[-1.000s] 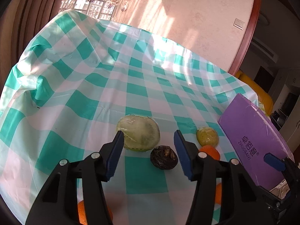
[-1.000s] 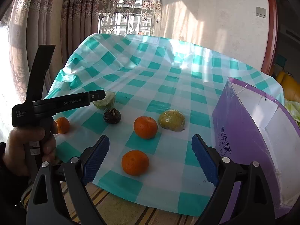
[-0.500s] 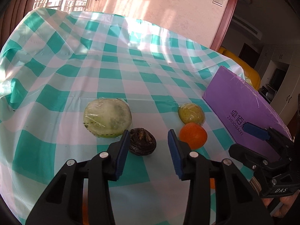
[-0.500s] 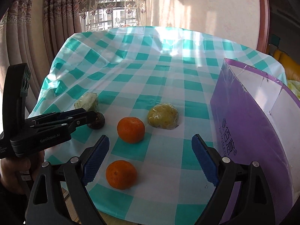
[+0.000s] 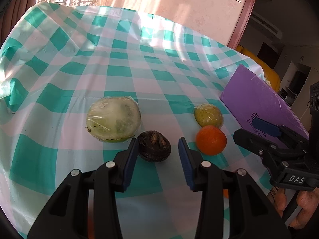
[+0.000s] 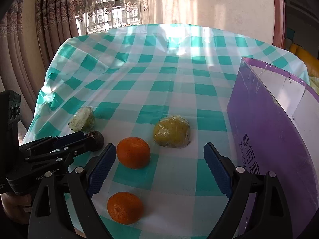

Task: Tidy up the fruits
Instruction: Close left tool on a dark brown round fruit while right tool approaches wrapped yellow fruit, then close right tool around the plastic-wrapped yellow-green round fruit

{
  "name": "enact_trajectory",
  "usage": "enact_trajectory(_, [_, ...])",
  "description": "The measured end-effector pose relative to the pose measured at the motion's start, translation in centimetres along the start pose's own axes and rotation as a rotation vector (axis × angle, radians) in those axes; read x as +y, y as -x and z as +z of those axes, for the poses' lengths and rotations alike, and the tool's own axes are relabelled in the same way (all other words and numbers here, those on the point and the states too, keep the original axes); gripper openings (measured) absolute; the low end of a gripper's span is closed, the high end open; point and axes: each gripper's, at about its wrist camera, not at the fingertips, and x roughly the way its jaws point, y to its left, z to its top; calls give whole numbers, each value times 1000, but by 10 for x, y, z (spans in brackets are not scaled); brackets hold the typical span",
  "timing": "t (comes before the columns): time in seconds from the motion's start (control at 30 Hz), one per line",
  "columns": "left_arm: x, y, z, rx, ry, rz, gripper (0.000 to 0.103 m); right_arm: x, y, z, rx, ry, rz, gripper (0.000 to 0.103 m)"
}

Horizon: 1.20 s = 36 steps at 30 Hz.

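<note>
My left gripper (image 5: 157,153) is open, its blue pads on either side of a dark brown fruit (image 5: 154,149) without touching it. A wrapped pale green half fruit (image 5: 113,122) lies just behind to the left. A wrapped yellow-green fruit (image 5: 208,115) and an orange (image 5: 211,140) lie to the right. My right gripper (image 6: 159,165) is open and empty, low over the cloth; one orange (image 6: 133,152) sits by its left pad and a second orange (image 6: 125,207) lies nearer. The wrapped yellow fruit (image 6: 171,131) lies ahead. The left gripper (image 6: 59,147) shows in the right wrist view.
An open purple box (image 6: 269,139) stands at the right, its opening facing up; it also shows in the left wrist view (image 5: 259,103). The green-and-white checked tablecloth (image 6: 179,75) covers the table, with folds at the left edge. Curtains hang behind.
My left gripper has moved forward and narrowed around the dark brown fruit, which now sits between its pads. The right gripper has moved forward and lower toward the oranges, still wide open.
</note>
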Motion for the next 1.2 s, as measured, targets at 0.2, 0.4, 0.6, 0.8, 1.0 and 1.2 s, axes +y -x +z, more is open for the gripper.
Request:
enact_trajectory(0.2, [-13, -8, -1, 20, -65, 82, 42, -3, -15, 7, 30, -36, 4, 87])
enact_trajectory(0.4, [-25, -12, -3, 29, -137, 163, 42, -6, -28, 13, 60, -70, -12, 87])
enact_trajectory(0.6, [-32, -16, -4, 32, -178, 211, 39, -8, -50, 22, 114, -107, -31, 87])
enact_trajectory(0.8, [-33, -16, -4, 33, -177, 209, 39, -10, -64, 29, 177, -128, -40, 87])
enact_trajectory(1.0, [-33, -16, -4, 32, -179, 212, 39, -18, -80, 35, 245, -142, -47, 87])
enact_trajectory(1.2, [-33, -15, -4, 32, -180, 213, 39, -22, -91, 34, 290, -137, -43, 83])
